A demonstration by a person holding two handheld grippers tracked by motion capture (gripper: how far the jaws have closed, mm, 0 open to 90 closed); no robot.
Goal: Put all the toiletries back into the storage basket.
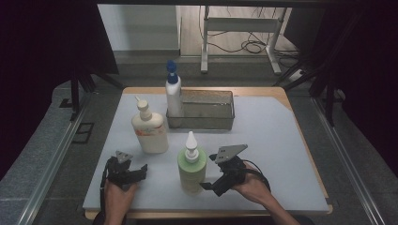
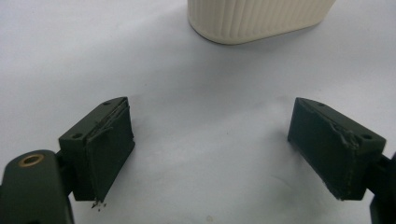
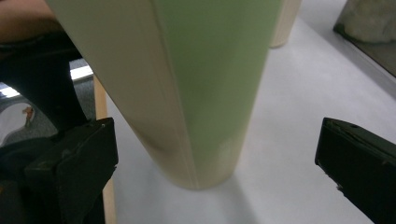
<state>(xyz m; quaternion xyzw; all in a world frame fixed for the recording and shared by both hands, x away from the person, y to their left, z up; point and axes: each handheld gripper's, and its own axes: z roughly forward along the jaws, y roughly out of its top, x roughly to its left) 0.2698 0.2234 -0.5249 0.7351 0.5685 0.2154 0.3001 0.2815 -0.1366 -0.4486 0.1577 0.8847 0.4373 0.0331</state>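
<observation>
As we bring our right gripper [image 1: 207, 184] in low against the green bottle [image 1: 192, 169], its jaws stand wide apart, one on each side of the bottle's lower body, with nothing yet clamped. The bottle stands upright near the front edge of the white table [image 1: 272, 154], capped by a pointed white nozzle [image 1: 191, 145]. From the right gripper view, the green bottle [image 3: 205, 88] rises between the two black jaws with open space on both sides, nearer the left-hand jaw of that view than the other.

To do this grasp well, we judge that we should centre the bottle between the pads before closing, so that neither jaw arrives first and tips it. Closing on the body a little above the base, squarely and slowly, should keep so tall and narrow a thing from toppling.

Our left gripper [image 1: 139, 170] rests on the table at the front left, jaws likewise spread and holding nothing. A cream bottle [image 1: 149, 129] stands just beyond it; its ribbed base [image 2: 254, 18] shows ahead of the open jaws in the left gripper view, clear of both. Farther back, a white bottle with a blue cap [image 1: 172, 93] stands touching the left end of a grey tray [image 1: 206, 123].
</observation>
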